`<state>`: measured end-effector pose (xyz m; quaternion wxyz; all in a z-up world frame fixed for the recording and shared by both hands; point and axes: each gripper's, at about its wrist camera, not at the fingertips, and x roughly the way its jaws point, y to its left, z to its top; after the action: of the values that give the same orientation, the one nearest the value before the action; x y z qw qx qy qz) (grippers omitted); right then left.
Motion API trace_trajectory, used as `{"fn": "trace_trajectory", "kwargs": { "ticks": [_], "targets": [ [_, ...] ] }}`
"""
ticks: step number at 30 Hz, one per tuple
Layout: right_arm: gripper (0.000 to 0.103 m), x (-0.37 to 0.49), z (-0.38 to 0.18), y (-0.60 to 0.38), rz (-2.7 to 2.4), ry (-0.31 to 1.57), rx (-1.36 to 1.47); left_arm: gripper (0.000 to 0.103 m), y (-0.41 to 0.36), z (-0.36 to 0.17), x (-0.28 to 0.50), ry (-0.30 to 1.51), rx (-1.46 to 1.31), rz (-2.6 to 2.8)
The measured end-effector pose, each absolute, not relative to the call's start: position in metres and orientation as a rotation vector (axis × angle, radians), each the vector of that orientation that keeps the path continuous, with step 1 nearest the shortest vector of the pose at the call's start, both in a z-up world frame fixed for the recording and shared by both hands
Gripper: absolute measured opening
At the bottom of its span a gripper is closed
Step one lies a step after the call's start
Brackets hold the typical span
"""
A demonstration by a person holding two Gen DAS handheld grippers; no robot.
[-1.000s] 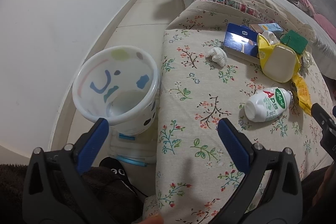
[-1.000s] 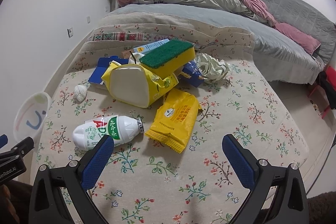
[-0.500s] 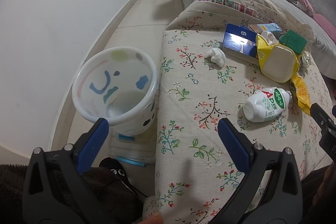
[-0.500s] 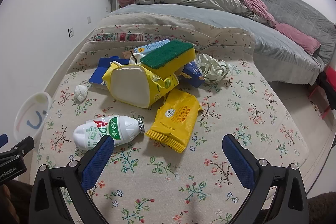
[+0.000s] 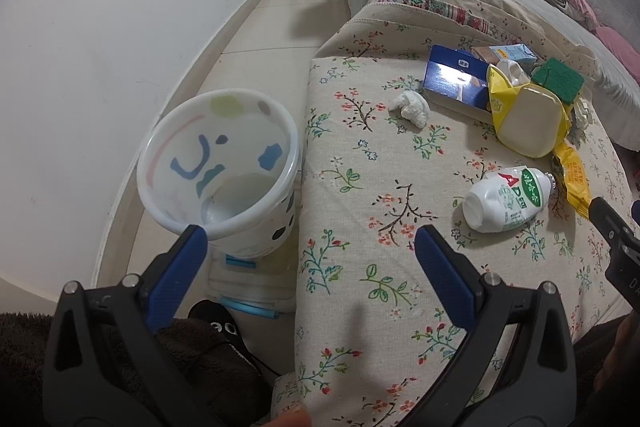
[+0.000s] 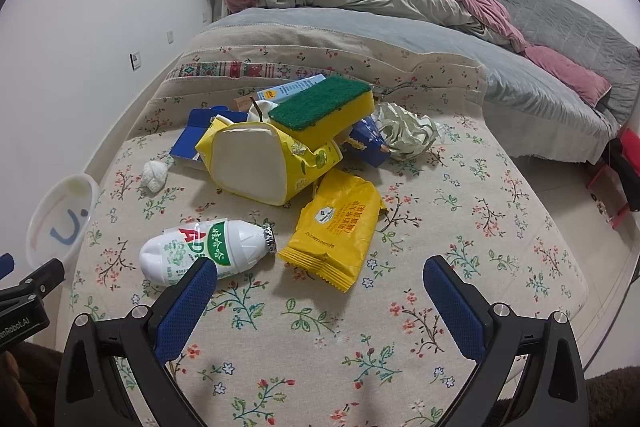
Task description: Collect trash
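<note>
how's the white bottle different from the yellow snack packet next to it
The white bottle is rounded and bulky, lying on its side; the yellow snack packet lies flat and thin. The bottle has a green and red label and a foil-rimmed neck; the packet is plain yellow with a crimped end. Both rest on the floral cloth, nearly touching, ungripped.

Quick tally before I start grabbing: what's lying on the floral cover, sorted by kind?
Bottles: 1, white bottle
Pouches and wrappers: 2, yellow pouch, orange wrapper
Boxes and cartons: 3, blue box, light blue carton, blue carton
Sponges: 1, sponge
Crumpled wads: 2, tissue, crumpled bag
Total: 9
</note>
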<state>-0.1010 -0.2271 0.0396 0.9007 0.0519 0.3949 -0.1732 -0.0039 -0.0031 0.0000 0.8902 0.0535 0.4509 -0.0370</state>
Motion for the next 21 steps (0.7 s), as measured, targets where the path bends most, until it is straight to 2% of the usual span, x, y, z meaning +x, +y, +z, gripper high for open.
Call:
{"fn": "trace_trajectory", "kwargs": {
  "ticks": [21],
  "targets": [
    [0.103,-0.1029,0.0367,-0.2349,-0.37,0.822,0.119,0.103,-0.0081,-0.0033,-0.0039,0.942,0.116,-0.082]
  ]
}}
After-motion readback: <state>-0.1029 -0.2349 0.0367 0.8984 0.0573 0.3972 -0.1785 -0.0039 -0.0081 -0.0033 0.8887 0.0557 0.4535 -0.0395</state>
